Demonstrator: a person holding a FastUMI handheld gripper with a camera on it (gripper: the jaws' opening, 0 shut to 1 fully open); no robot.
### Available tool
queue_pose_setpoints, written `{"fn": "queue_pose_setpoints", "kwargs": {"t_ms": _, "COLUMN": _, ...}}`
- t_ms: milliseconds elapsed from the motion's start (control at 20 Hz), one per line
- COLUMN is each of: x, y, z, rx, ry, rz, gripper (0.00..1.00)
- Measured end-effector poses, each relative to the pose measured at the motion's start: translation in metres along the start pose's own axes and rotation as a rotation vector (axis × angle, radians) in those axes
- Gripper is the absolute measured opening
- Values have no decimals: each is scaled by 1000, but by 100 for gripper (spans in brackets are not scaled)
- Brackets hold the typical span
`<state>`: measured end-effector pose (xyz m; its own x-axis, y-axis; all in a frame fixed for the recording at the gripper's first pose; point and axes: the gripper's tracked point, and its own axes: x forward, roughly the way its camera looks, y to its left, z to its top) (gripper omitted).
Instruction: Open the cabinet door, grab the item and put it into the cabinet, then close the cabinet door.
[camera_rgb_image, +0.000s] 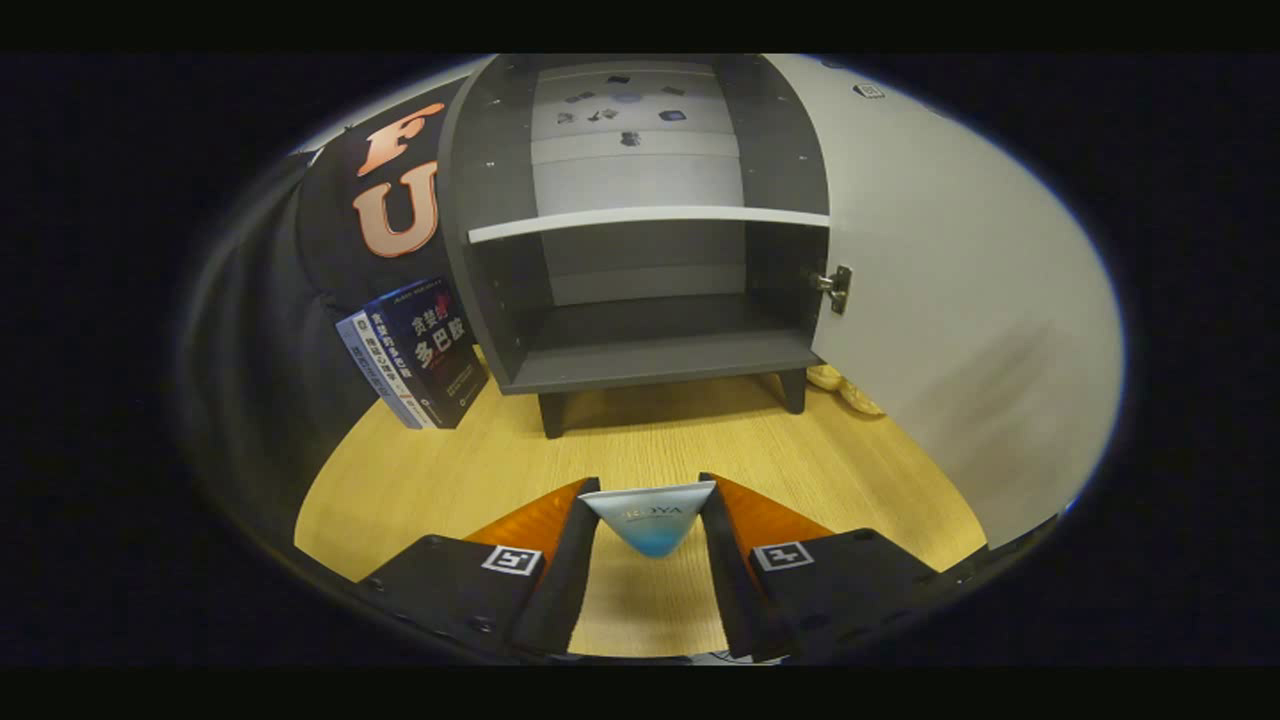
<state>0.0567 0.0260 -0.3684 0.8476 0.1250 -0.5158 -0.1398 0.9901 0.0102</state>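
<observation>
So in the gripper view the gripper (648, 530) has both fingers clamped on a small white-and-blue box (650, 520), held right between the tips. The open cabinet (640, 300) sits straight ahead, far across the wooden table (640, 440), door (950, 300) swung to the right. Lower compartment is dead in line with the fingers, books (415, 355) leaning at its left.
</observation>
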Motion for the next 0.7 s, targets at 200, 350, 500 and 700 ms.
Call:
{"fn": "queue_pose_setpoints", "kwargs": {"t_ms": 200, "x": -19, "y": 8, "z": 58, "rx": -12, "ry": -30, "rz": 14, "gripper": 63}}
{"fn": "queue_pose_setpoints", "kwargs": {"t_ms": 350, "x": -32, "y": 12, "z": 112, "rx": -32, "ry": -76, "rz": 18, "gripper": 63}}
{"fn": "queue_pose_setpoints", "kwargs": {"t_ms": 500, "x": -44, "y": 19, "z": 156, "rx": -64, "ry": -113, "rz": 29, "gripper": 63}}
{"fn": "queue_pose_setpoints", "kwargs": {"t_ms": 700, "x": -54, "y": 32, "z": 208, "rx": -61, "ry": -158, "rz": 55, "gripper": 63}}
